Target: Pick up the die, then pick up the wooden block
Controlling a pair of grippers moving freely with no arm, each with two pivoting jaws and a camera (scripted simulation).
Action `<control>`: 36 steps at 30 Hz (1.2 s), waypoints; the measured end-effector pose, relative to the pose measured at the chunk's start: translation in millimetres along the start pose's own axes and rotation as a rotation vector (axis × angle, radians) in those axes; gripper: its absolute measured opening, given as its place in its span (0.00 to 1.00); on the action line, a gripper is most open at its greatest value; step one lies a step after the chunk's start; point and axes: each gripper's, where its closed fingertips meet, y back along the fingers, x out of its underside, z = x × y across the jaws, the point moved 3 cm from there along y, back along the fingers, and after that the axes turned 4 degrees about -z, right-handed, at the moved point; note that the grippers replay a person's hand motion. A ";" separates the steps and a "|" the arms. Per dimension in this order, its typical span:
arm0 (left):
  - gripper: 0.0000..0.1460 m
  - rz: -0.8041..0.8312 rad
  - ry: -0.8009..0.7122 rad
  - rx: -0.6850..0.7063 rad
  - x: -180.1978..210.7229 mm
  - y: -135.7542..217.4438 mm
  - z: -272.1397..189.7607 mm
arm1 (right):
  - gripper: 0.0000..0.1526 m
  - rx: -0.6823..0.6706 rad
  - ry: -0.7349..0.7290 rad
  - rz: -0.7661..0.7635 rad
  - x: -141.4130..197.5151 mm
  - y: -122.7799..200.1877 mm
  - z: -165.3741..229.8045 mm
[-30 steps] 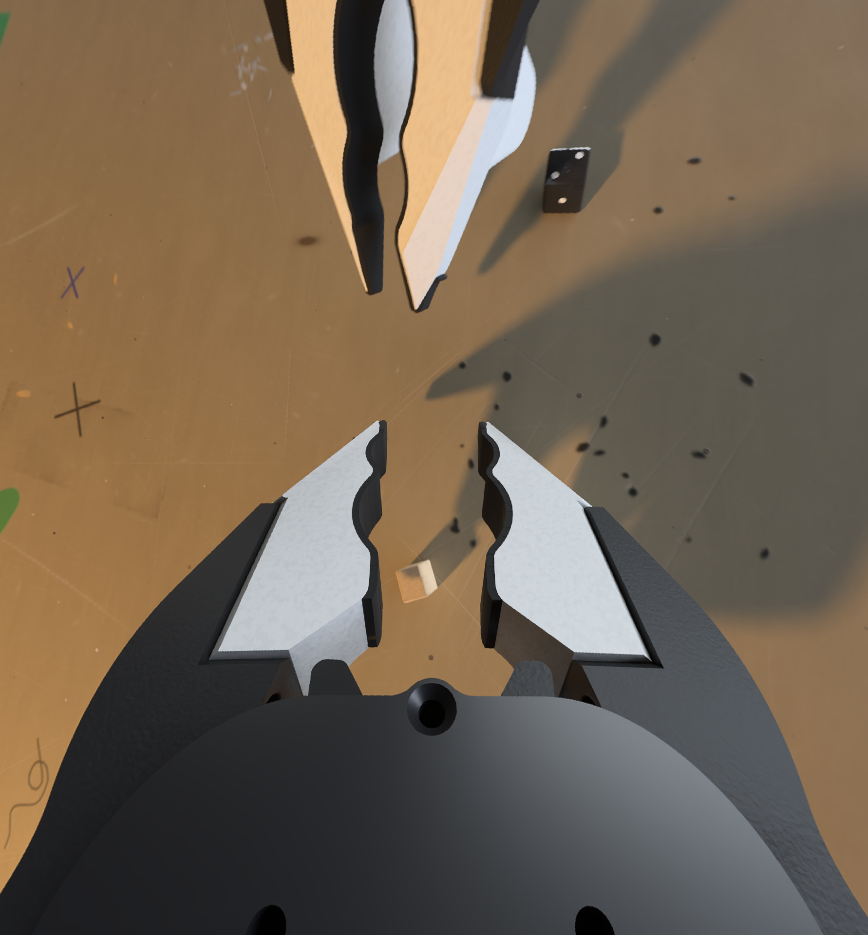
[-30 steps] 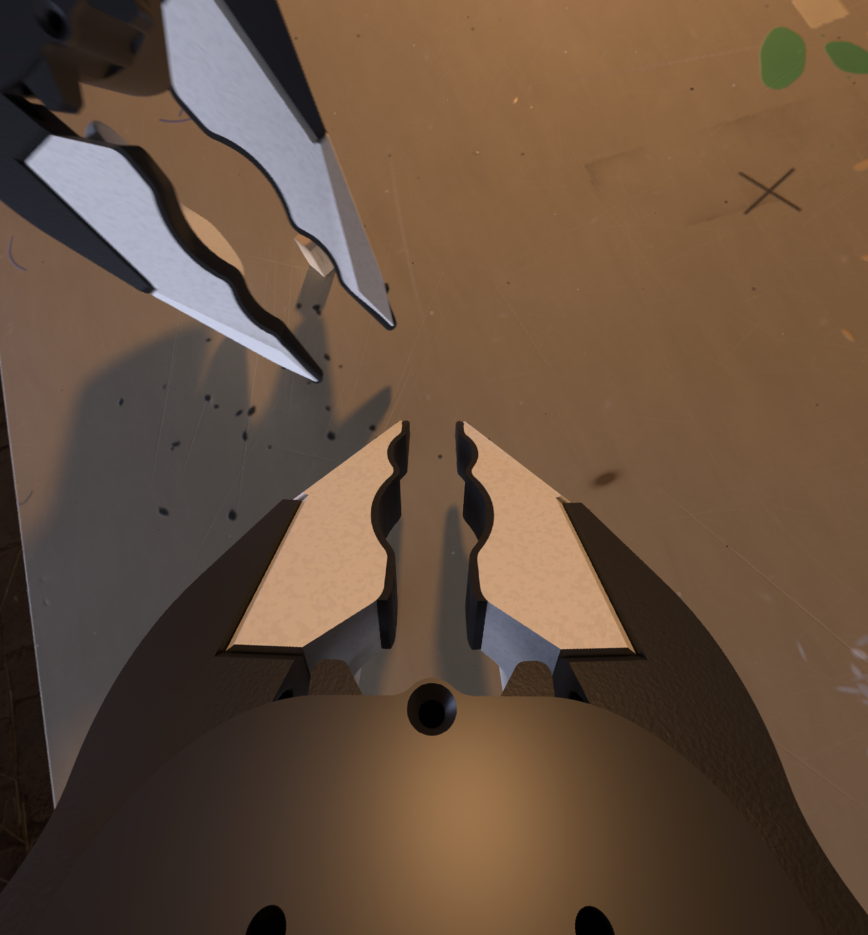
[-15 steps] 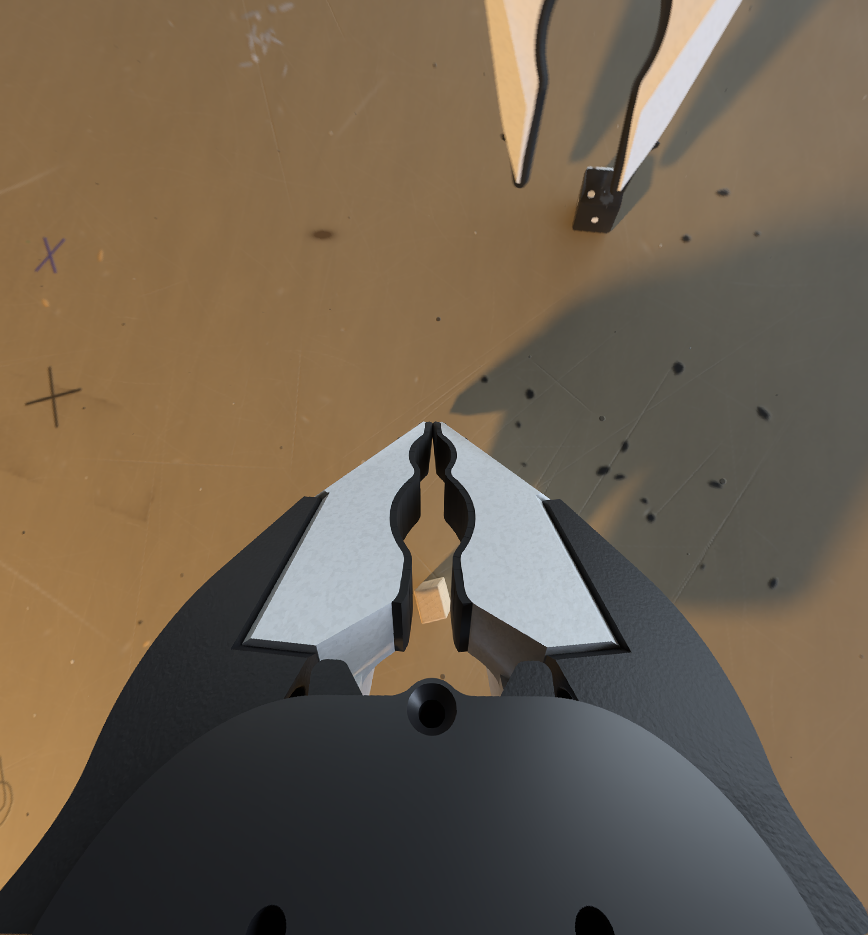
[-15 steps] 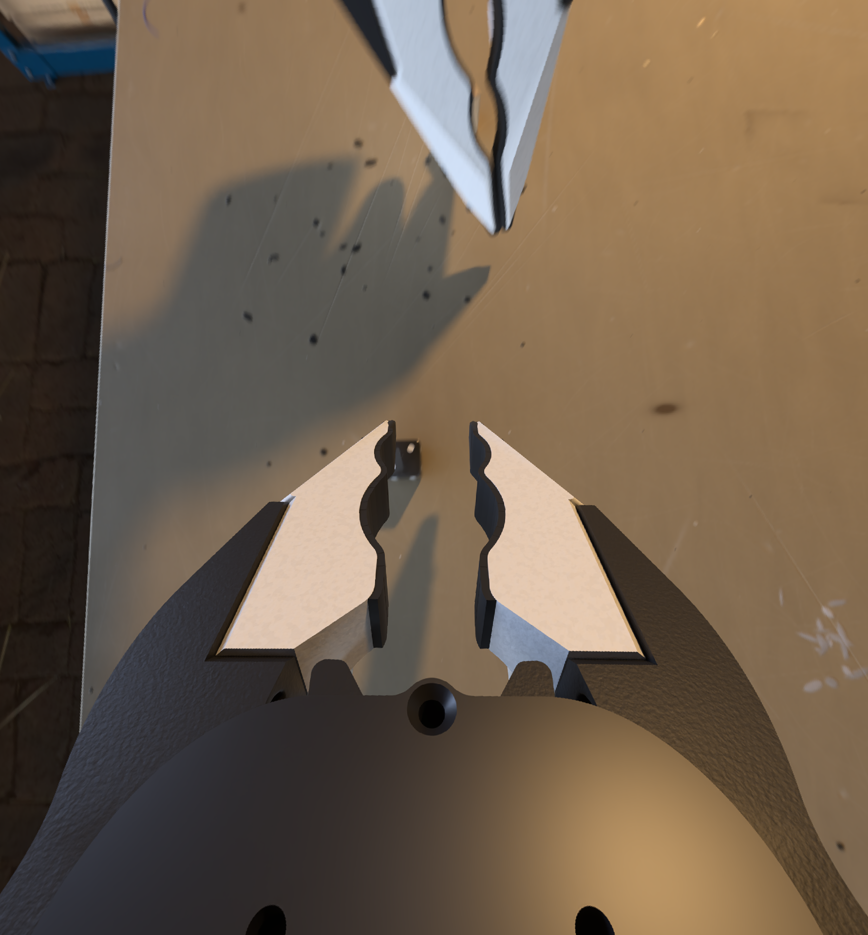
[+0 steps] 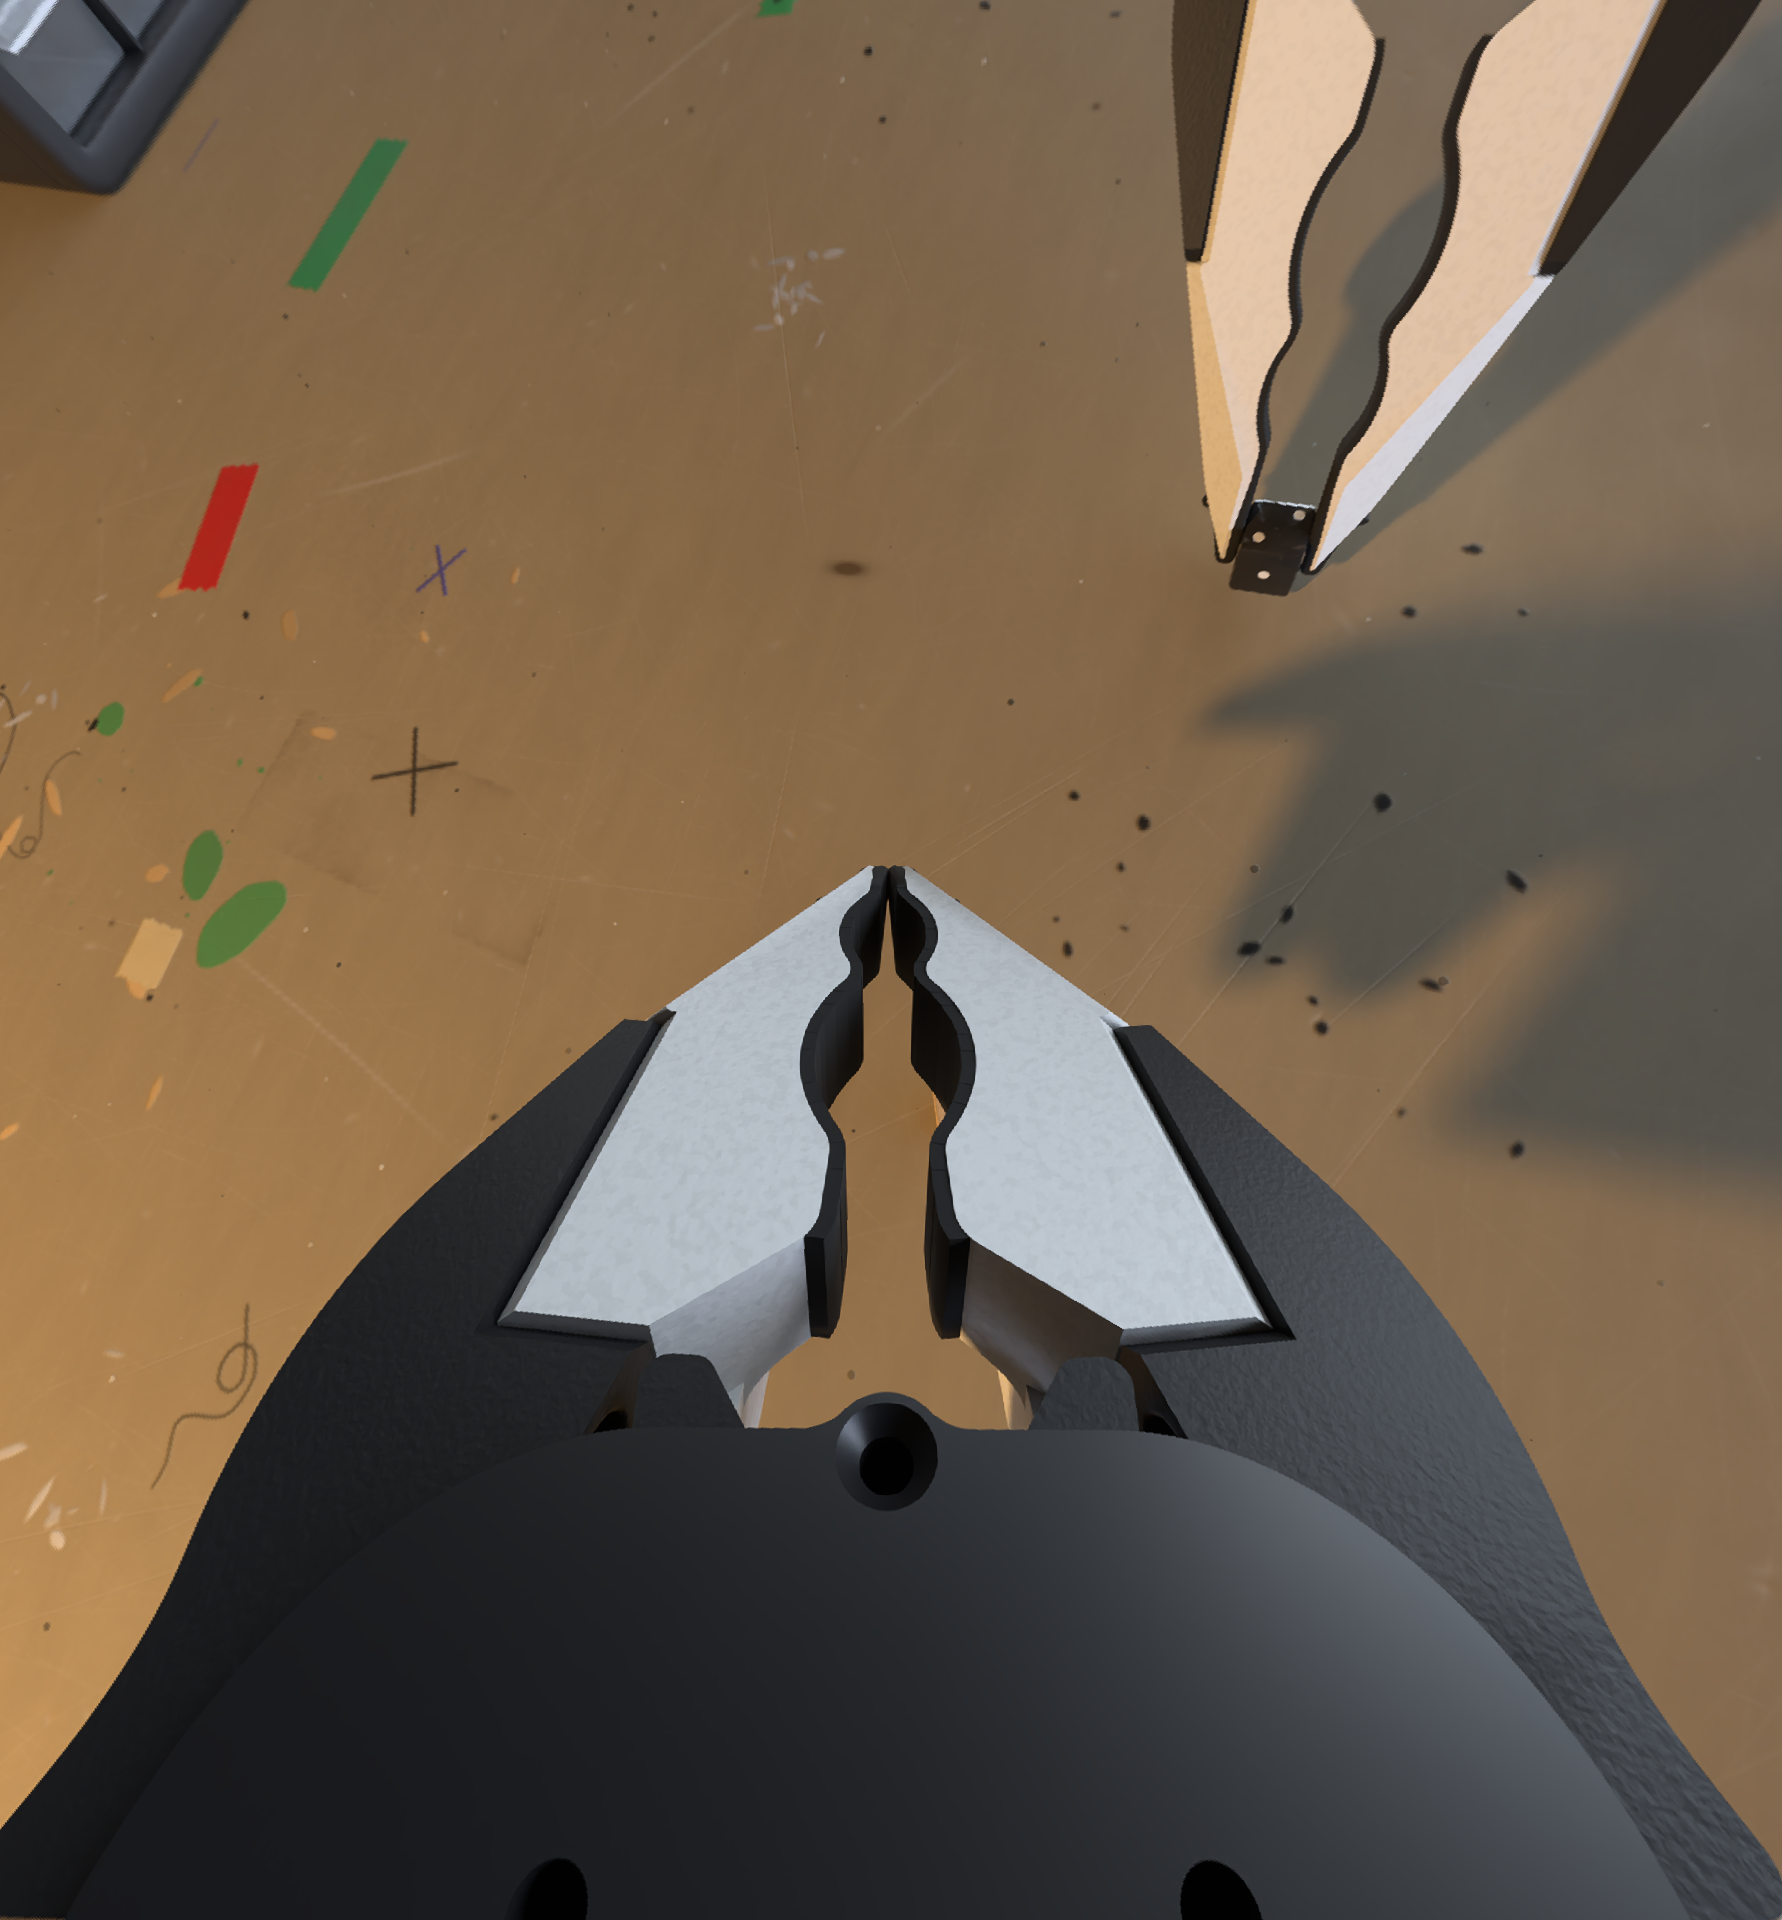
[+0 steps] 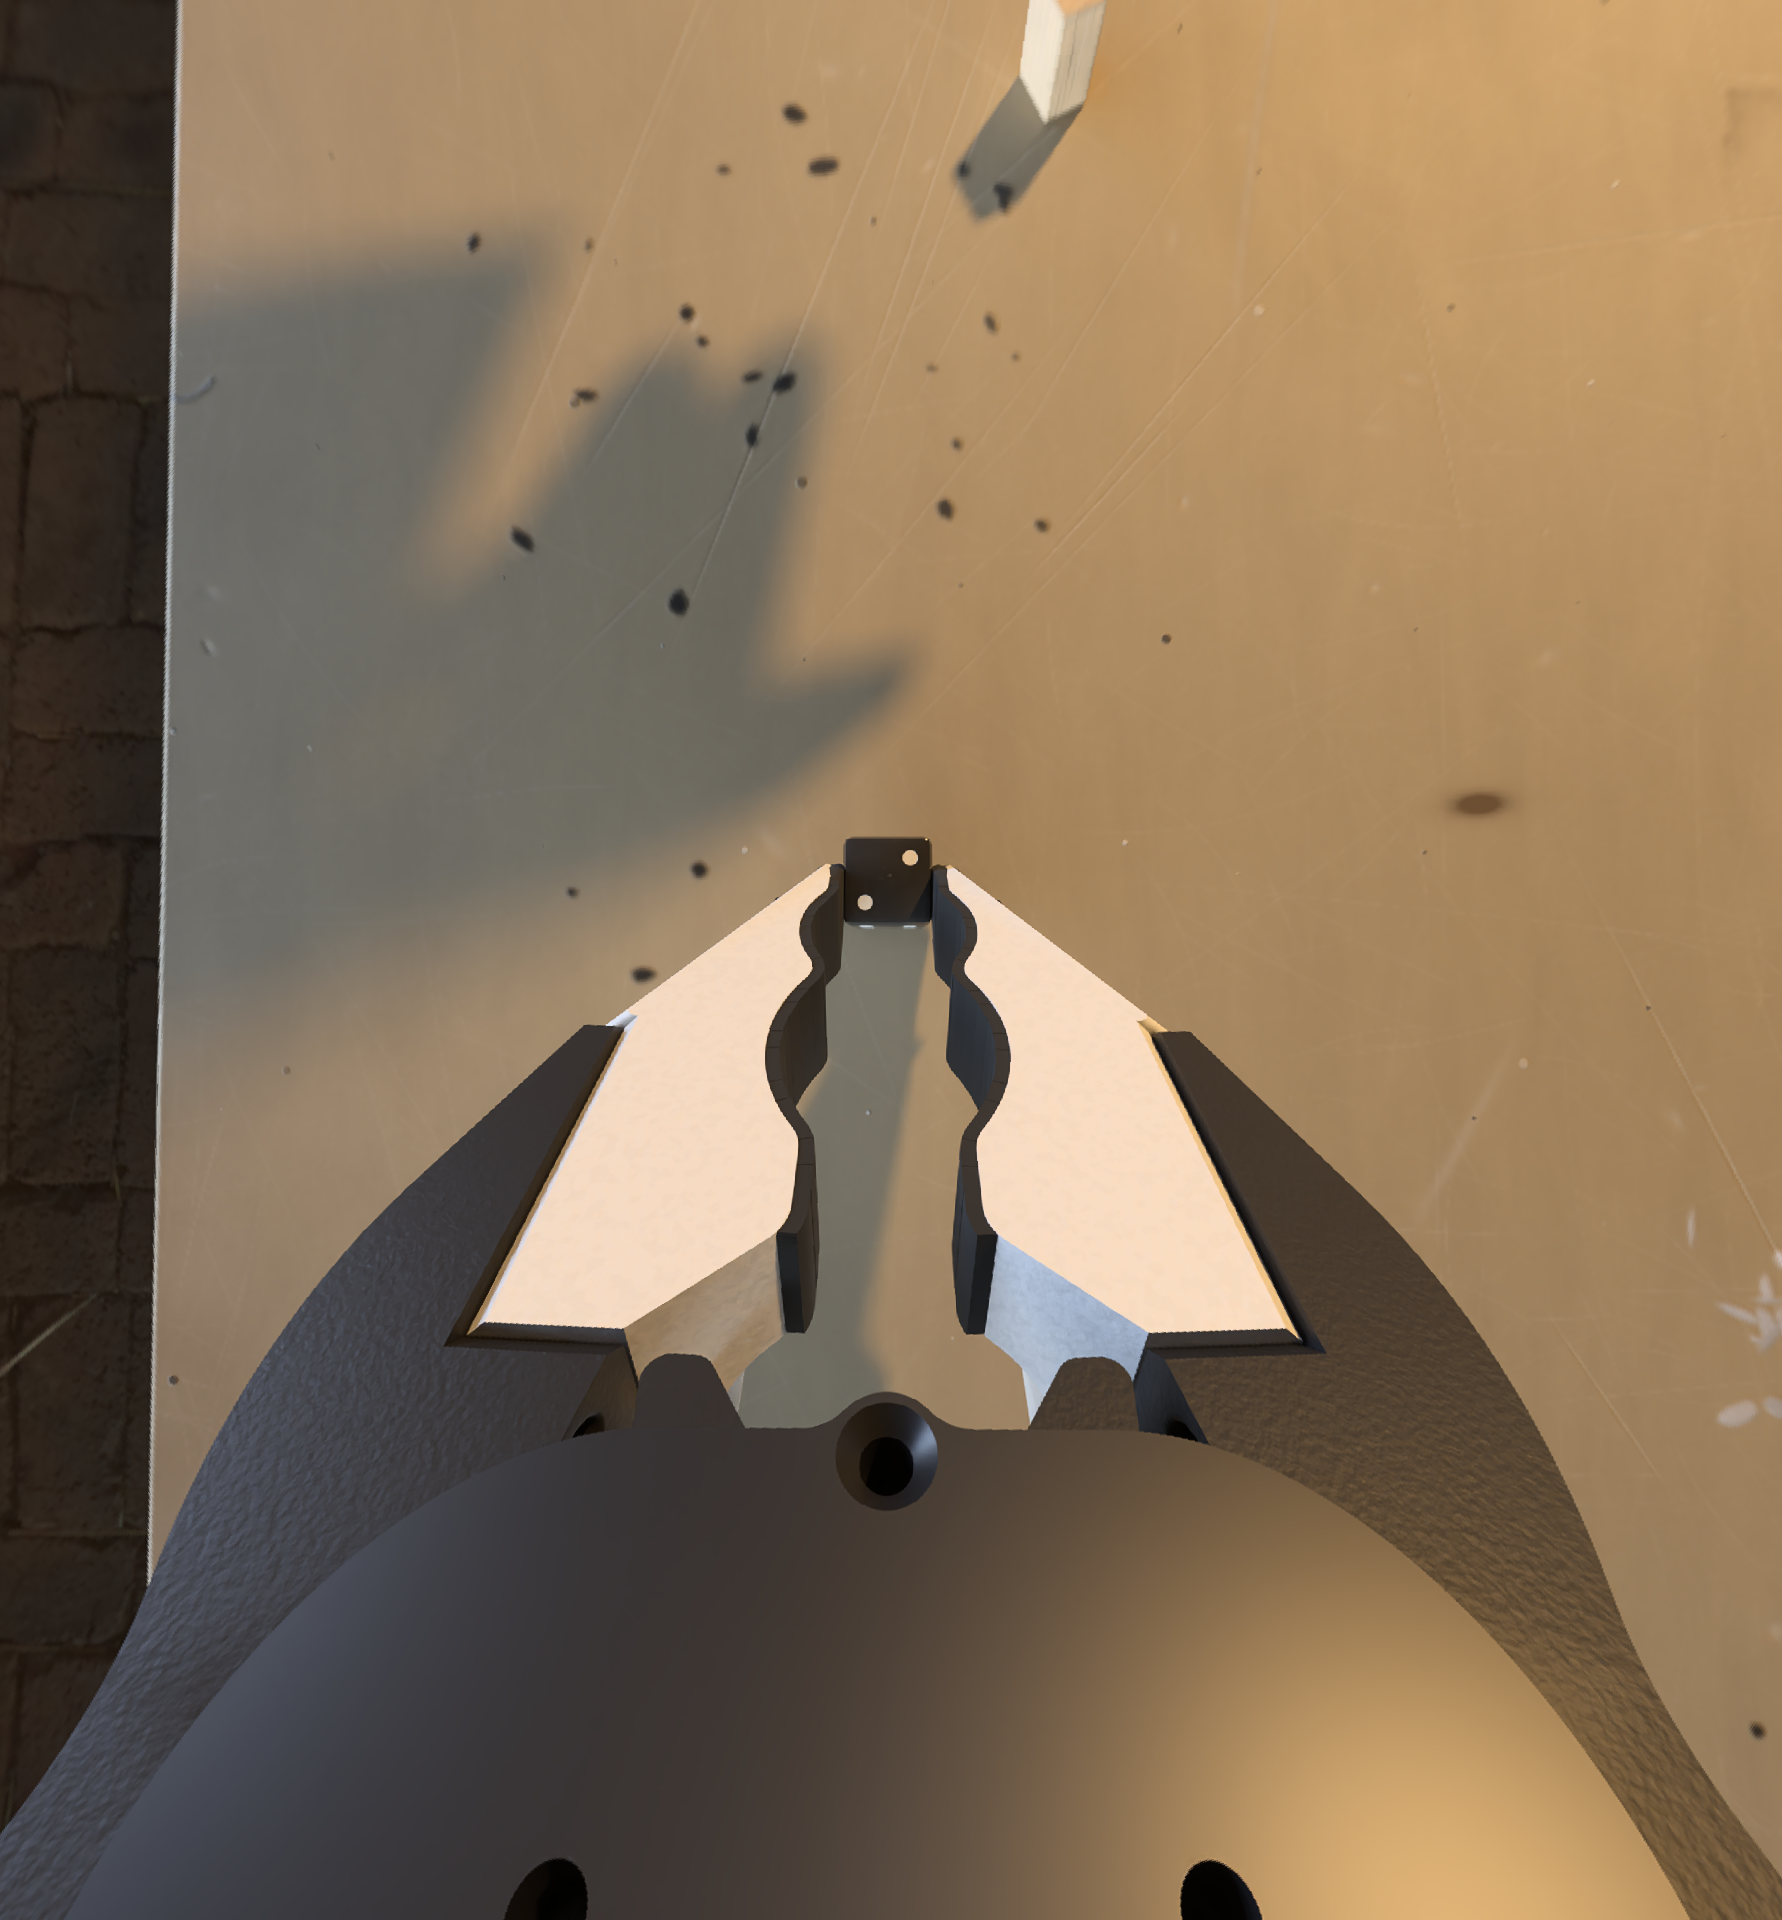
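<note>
The brown table lies mostly bare through its middle, marked only with flat tape strips and paint spots that block nothing. At the far left corner in the left wrist view a dark box stands. The right gripper hangs over the far right part, tips closed around the black die. Near the table's left edge in the right wrist view, the wooden block stands alone, well apart from the die, open table all round it.
</note>
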 end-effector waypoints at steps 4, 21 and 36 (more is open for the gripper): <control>0.03 -0.051 -0.001 0.016 -6.6 6.9 -6.2 | 0.11 -0.001 -0.022 -0.097 -13.9 6.5 -2.2; 0.16 0.274 0.206 0.033 61.5 -5.1 -13.8 | 0.11 -0.007 -0.026 -0.346 -70.1 17.1 -6.2; 0.06 -0.034 0.254 -0.068 18.3 51.0 13.7 | 0.11 0.007 -0.039 -0.380 -74.2 21.2 -8.1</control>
